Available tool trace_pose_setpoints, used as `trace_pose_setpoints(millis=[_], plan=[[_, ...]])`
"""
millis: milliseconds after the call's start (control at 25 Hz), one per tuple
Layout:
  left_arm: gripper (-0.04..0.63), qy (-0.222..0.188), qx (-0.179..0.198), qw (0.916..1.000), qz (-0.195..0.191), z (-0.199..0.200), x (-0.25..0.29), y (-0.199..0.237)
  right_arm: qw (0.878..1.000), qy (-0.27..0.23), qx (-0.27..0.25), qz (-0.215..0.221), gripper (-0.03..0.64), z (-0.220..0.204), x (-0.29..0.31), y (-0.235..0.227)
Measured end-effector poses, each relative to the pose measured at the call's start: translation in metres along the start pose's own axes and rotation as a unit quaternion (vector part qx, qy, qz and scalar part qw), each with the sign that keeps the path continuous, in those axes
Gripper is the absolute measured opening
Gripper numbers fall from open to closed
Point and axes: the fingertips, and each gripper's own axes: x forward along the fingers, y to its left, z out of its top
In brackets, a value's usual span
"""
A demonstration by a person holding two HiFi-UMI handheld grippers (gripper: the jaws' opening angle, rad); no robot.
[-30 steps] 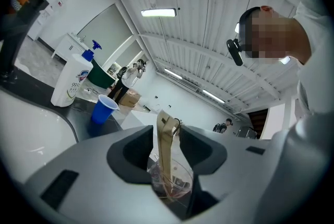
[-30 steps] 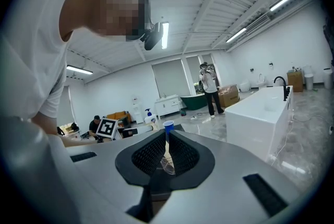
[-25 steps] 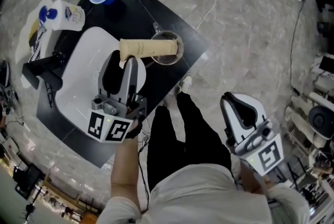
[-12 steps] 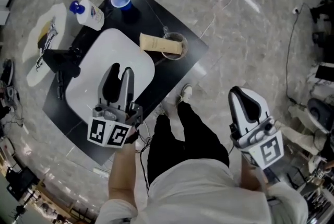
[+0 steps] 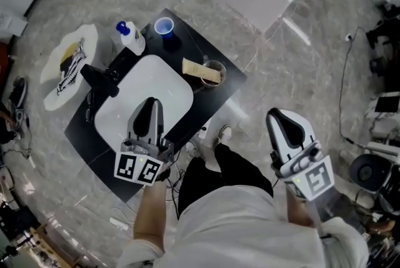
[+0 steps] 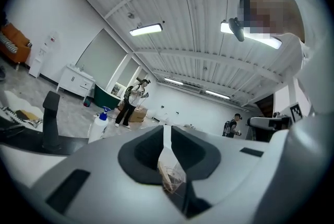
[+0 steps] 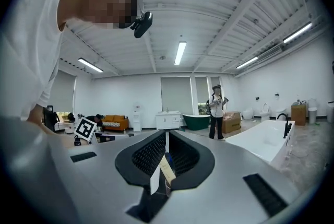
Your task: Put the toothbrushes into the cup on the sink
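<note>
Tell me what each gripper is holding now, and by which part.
Nothing is held. The left gripper is closing its jaws with no object between them; the right gripper has its jaws together, empty.

The sink (image 5: 164, 84) is smooth, glossy white, ceramic by its look, set in a matt black counter (image 5: 211, 97). At its far side, 1 blue cup (image 5: 164, 26) and 1 white bottle (image 5: 132, 42) look plastic. To the right, a clear cup (image 5: 214, 71) is glass or plastic. The tap (image 5: 99, 78) is matt black. The floor (image 5: 294, 60) is polished, grey-veined stone.
</note>
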Motion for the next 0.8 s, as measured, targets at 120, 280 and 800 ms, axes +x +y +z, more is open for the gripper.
trace_pose_setpoints(millis=[120,280,800], plan=[[0.033,-0.009,0.002,1.0000,-0.001,0.008,-0.009,-0.004,1.000,-0.012,-0.007,0.011,0.046,0.011,0.001,0.009],[0.021,-0.020,0.002,0.9998,-0.001,0.016,-0.018,-0.008,1.000,-0.017,-0.010,0.015,0.046,0.019,0.000,0.015],[0.003,-0.025,0.007,0.9996,-0.010,0.027,-0.036,-0.017,0.999,-0.022,-0.014,0.019,0.046,0.028,0.003,0.035]])
